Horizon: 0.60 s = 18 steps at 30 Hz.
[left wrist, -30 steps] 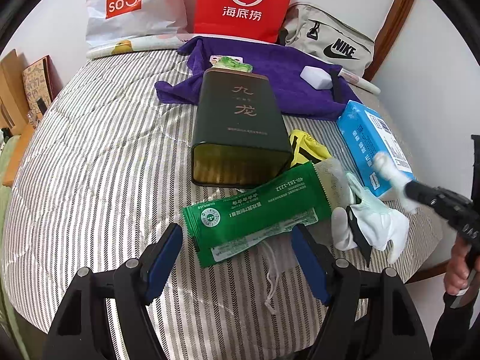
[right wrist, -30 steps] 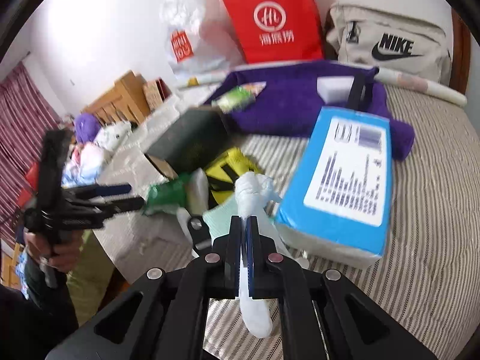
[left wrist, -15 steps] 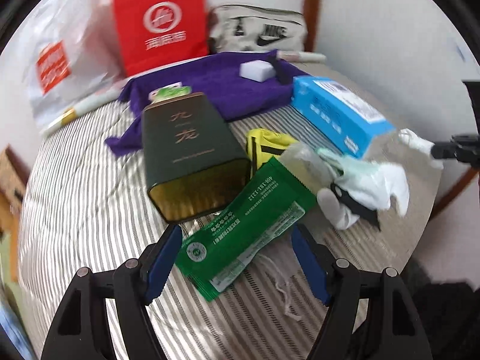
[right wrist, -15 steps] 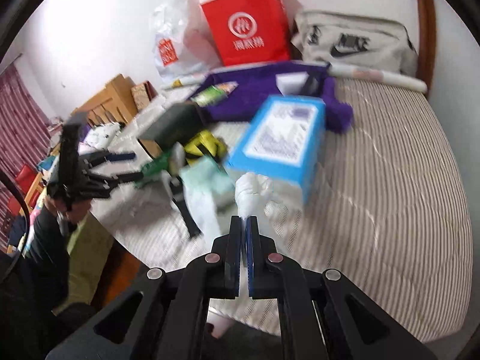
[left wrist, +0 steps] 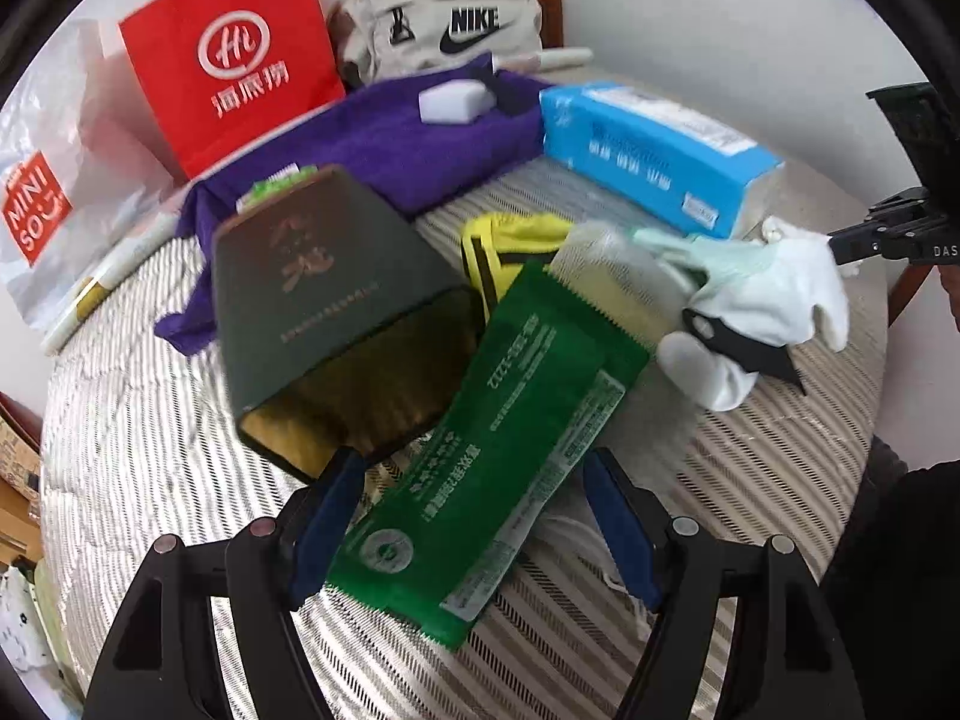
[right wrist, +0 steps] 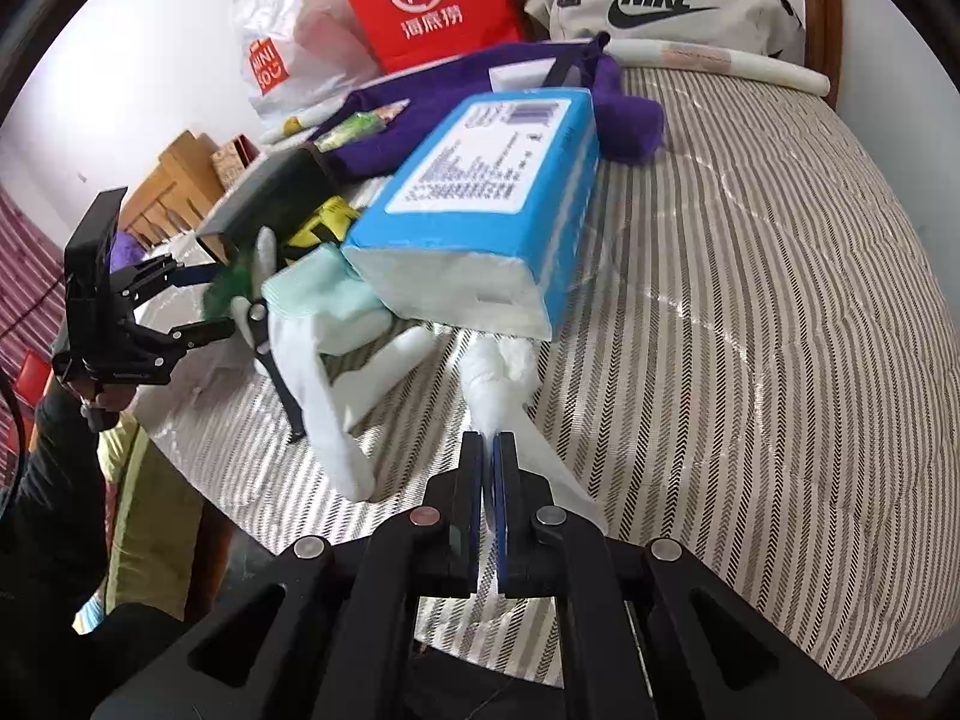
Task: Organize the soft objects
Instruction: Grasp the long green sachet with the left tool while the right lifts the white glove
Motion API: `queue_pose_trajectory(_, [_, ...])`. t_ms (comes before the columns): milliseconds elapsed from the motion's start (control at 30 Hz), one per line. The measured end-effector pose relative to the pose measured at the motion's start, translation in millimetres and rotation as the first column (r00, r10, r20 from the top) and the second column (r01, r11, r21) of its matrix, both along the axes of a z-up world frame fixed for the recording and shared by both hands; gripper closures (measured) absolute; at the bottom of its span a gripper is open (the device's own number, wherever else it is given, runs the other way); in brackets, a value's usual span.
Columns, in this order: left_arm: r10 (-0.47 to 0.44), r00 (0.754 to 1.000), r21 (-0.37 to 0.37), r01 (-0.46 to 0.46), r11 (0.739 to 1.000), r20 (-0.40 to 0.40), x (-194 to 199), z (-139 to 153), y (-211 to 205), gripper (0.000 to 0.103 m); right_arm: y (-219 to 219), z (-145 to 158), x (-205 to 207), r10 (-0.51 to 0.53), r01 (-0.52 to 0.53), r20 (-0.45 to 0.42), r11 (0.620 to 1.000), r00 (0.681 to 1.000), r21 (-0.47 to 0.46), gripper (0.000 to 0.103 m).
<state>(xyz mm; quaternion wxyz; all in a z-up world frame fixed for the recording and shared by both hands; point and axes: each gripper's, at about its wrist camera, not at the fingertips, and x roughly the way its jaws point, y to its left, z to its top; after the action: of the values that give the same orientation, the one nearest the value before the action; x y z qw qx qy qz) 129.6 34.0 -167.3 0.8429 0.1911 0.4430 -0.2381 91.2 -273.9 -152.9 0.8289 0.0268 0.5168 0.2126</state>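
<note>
We are working on a striped bed [right wrist: 750, 276], and our right tongs [right wrist: 487, 462] are pinched fully shut on a twisted white cloth [right wrist: 495, 384], whose bunched end is sticking out ahead of the tips and lying just in front of the open end of the blue tissue pack [right wrist: 480, 180]. Our left tongs [left wrist: 474, 516] are standing wide apart and gripping nothing; the green sachet [left wrist: 498, 480] is lying on the bed between the blue pads, one pad on either side of it, though we cannot tell whether either is touching it. That is the relation the next move is turning on: the sachet's long axis is running away from the left tongs, slanting up and to the right toward the white glove [left wrist: 774, 306], so the pads are set across its width, and the left hand is clearly the nearer one to it. In the left wrist view the dark green tin [left wrist: 336, 306] is sitting close to the left pad, its open end touching or nearly touching the sachet's edge, and a closing pad may catch it. The yellow pouch [left wrist: 510, 246] and purple towel [left wrist: 408, 144] are lying beyond.
</note>
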Motion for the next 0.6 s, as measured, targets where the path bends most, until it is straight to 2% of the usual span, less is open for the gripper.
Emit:
queue_pose_trajectory(200, [-0.020, 1.000, 0.000, 0.020, 1.000, -0.007, 0, -2, -6, 0.030, 2, -6, 0, 0.010, -0.011, -0.007, 0.999, 1.000, -0.046, 0.098])
queue_pose_trajectory(233, [-0.019, 1.000, 0.000, 0.019, 1.000, -0.006, 0, -2, -6, 0.033, 1, -5, 0, 0.006, -0.006, -0.008, 0.999, 1.000, -0.040, 0.097])
queue_pose_trajectory(300, [-0.022, 1.000, 0.007, 0.022, 1.000, 0.001, -1, -1, -6, 0.038, -2, -2, -1, 0.000, 0.000, 0.002, 0.999, 1.000, -0.035, 0.093])
queue_pose_trajectory(367, [-0.019, 1.000, 0.009, 0.019, 1.000, -0.003, -2, 0, -6, 0.043, -3, -1, -1, -0.007, 0.008, 0.015, 0.999, 1.000, -0.044, 0.074])
queue_pose_trajectory(433, [-0.015, 1.000, 0.003, 0.015, 1.000, -0.009, -4, 1, -5, 0.048, -4, 1, 0, -0.016, 0.018, 0.032, 0.999, 0.999, -0.048, 0.062])
queue_pose_trajectory(600, [0.014, 1.000, -0.007, -0.014, 1.000, -0.016, -10, 5, -2, 0.055, 0, -3, 10, -0.020, 0.021, 0.033, 0.999, 0.999, -0.039, 0.061])
